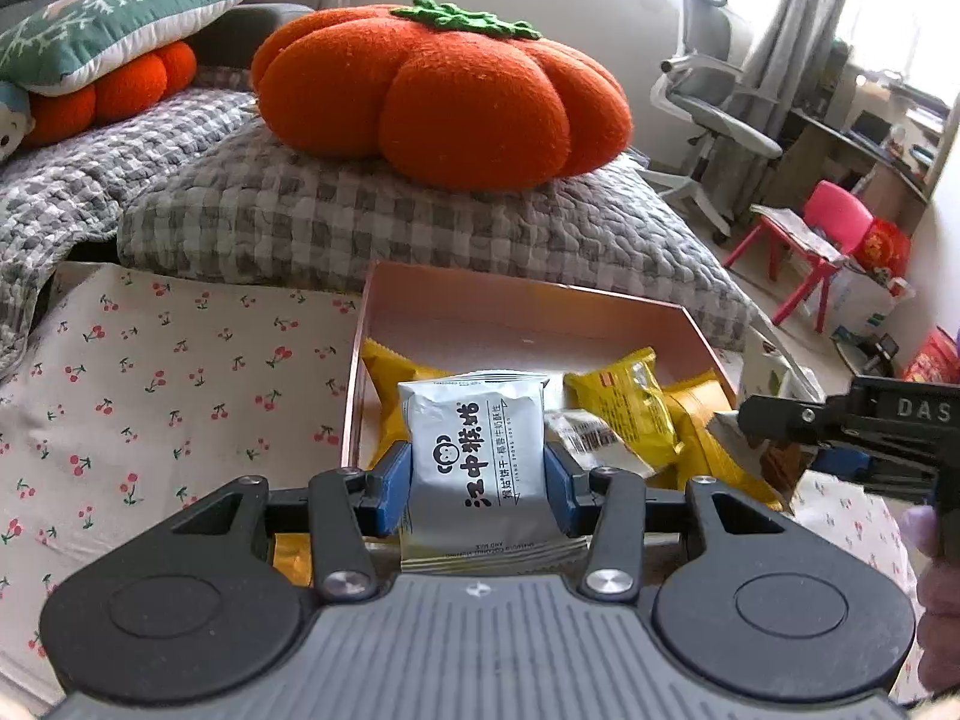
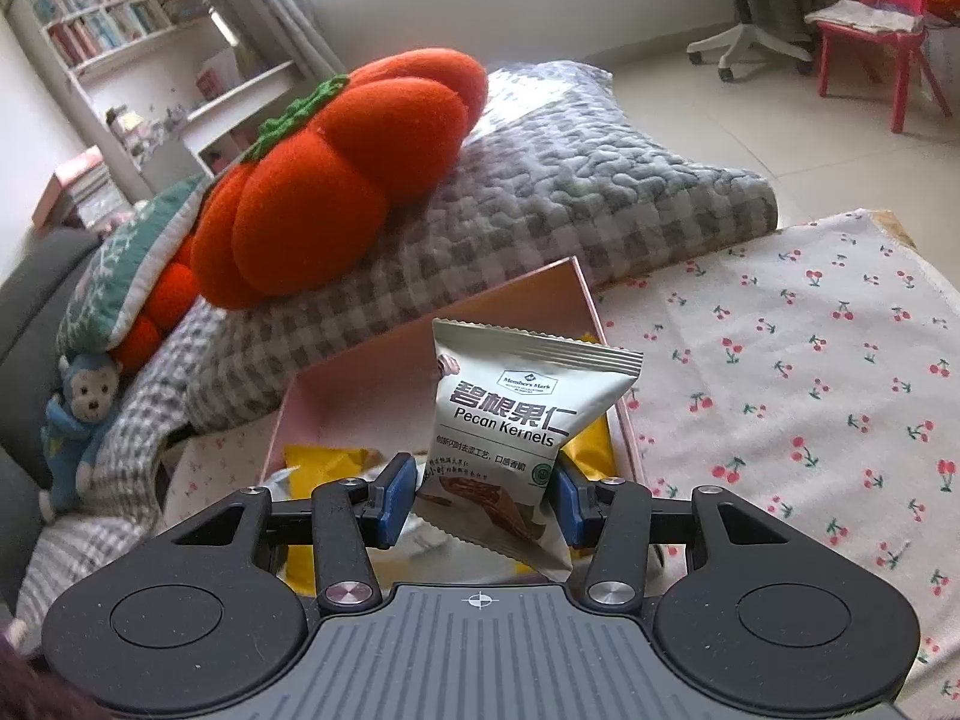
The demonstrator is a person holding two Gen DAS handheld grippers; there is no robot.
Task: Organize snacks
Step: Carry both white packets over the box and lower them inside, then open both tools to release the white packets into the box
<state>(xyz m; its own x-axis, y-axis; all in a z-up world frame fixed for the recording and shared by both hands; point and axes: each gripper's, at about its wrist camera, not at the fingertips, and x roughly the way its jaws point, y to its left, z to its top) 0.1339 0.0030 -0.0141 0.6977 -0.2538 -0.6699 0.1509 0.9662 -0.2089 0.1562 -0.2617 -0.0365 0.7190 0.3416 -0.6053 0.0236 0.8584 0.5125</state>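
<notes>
Two grippers [image 1: 478, 483] [image 2: 483, 495], two silver packets [image 1: 477, 456] [image 2: 510, 420], one box [image 1: 540, 306]

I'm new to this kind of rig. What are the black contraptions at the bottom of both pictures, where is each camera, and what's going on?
Those are handheld two-finger grippers, one in each of a person's hands, each carrying a fisheye camera that looks forward along its fingers. The left gripper is shut on a silver biscuit packet. The right gripper is shut on a Pecan Kernels packet. Both are over a pink box holding yellow snack packets, on a cherry-print cloth. Behind lies a pumpkin cushion on a grey checked blanket.
</notes>
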